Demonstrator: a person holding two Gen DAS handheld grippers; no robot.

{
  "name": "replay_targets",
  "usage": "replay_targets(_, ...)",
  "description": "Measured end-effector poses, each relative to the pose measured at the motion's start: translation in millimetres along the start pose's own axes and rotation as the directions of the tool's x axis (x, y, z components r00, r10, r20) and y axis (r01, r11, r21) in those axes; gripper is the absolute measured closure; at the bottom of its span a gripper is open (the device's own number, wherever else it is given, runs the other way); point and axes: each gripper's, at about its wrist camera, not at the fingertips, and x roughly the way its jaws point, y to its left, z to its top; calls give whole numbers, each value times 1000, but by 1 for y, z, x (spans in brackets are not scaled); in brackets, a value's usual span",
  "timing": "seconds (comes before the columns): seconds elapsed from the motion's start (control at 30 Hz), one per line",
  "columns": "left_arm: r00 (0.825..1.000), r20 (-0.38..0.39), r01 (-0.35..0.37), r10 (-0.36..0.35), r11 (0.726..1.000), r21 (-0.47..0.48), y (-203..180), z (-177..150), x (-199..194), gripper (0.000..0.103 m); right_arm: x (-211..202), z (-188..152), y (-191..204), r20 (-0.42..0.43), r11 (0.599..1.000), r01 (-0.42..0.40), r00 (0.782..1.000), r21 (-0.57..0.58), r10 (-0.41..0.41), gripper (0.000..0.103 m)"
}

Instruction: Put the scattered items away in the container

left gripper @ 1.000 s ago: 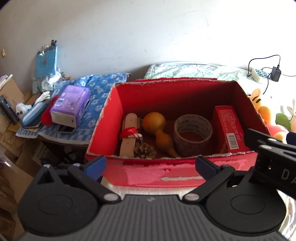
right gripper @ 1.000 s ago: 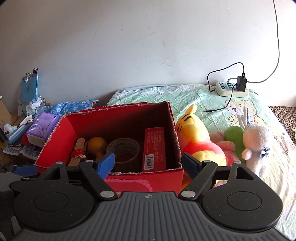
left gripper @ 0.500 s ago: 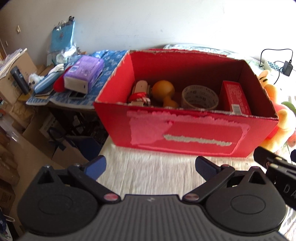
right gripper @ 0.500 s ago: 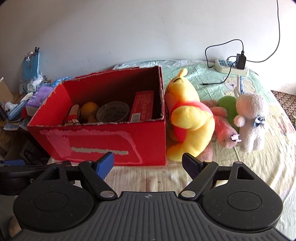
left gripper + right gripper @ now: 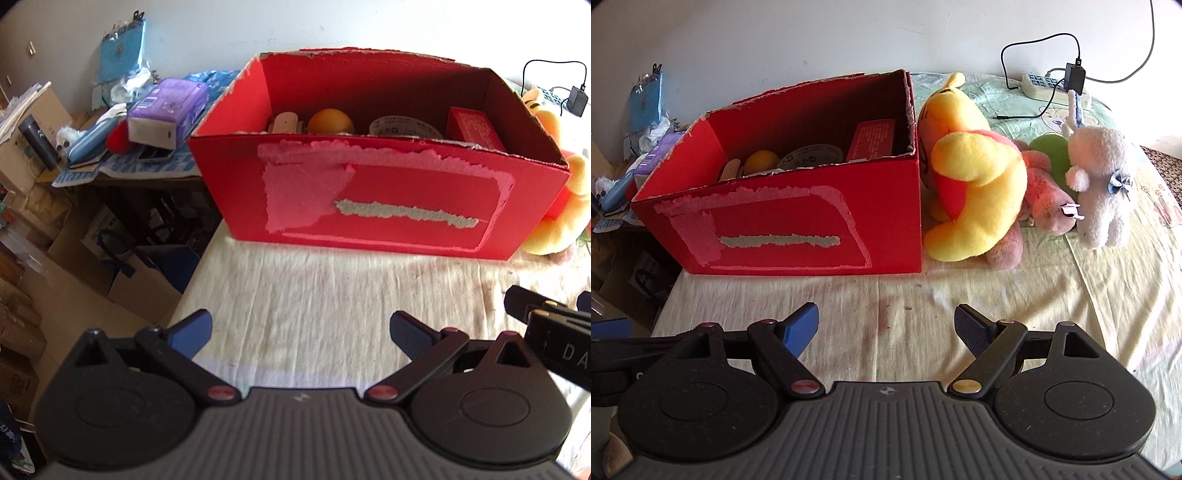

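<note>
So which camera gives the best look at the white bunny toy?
The right wrist view: the bunny stands whole beside the pink plush. The left wrist view does not show it at all.

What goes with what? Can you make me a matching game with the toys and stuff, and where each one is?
Things:
1. tape roll
2. yellow bear
3. white bunny
4. power strip

Places:
A. far back by the wall
B. inside the red box
C. leaning against the box's side
D. furthest right of the plush toys

Pairs: 1-B, 2-C, 3-D, 4-A
</note>
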Motion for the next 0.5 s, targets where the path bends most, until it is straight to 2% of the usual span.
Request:
replay_targets(0.33,999,-3,50,-50,998,46,12,14,12,1,14,11,13,-11,999,42,999,21,-41,20)
replay_targets(0.5,998,9,65,-65,994,83,12,23,20,1,20,16,20,14,997,76,997,13,-76,20)
